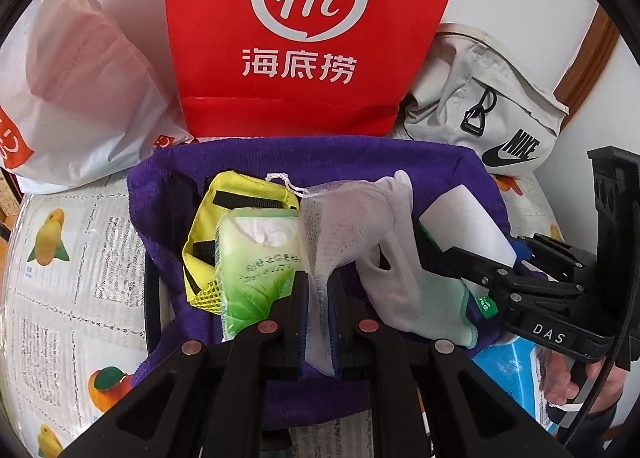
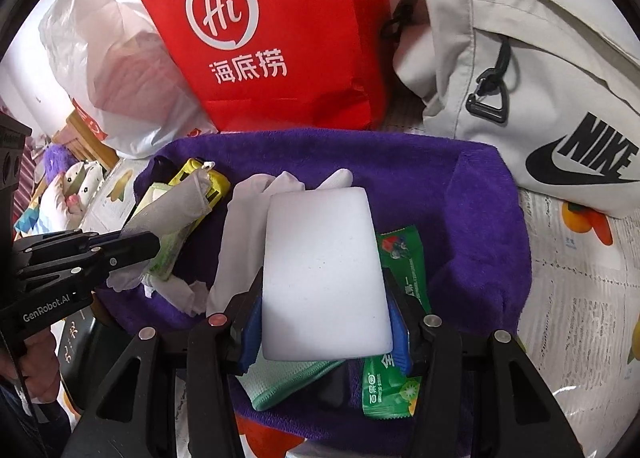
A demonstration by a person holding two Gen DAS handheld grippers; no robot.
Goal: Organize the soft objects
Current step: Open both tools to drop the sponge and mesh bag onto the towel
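Observation:
A purple towel-lined basket (image 1: 280,154) (image 2: 480,218) holds soft items. My left gripper (image 1: 318,298) is shut on a white mesh drawstring pouch (image 1: 340,214), held over the basket; it also shows in the right wrist view (image 2: 172,202). My right gripper (image 2: 324,322) is shut on a white sponge block (image 2: 324,270), also seen in the left wrist view (image 1: 468,222). In the basket lie a green tissue pack (image 1: 256,266), a yellow strapped item (image 1: 240,194), a white glove (image 1: 396,274) (image 2: 244,234), a mint cloth (image 2: 288,382) and a green snack wrapper (image 2: 404,258).
A red paper bag (image 1: 308,34) (image 2: 276,38) stands behind the basket, a white plastic bag (image 1: 76,90) to its left, a grey Nike bag (image 1: 484,98) (image 2: 520,70) to its right. A fruit-print tablecloth (image 1: 60,258) covers the table. Plush toys (image 2: 76,186) lie far left.

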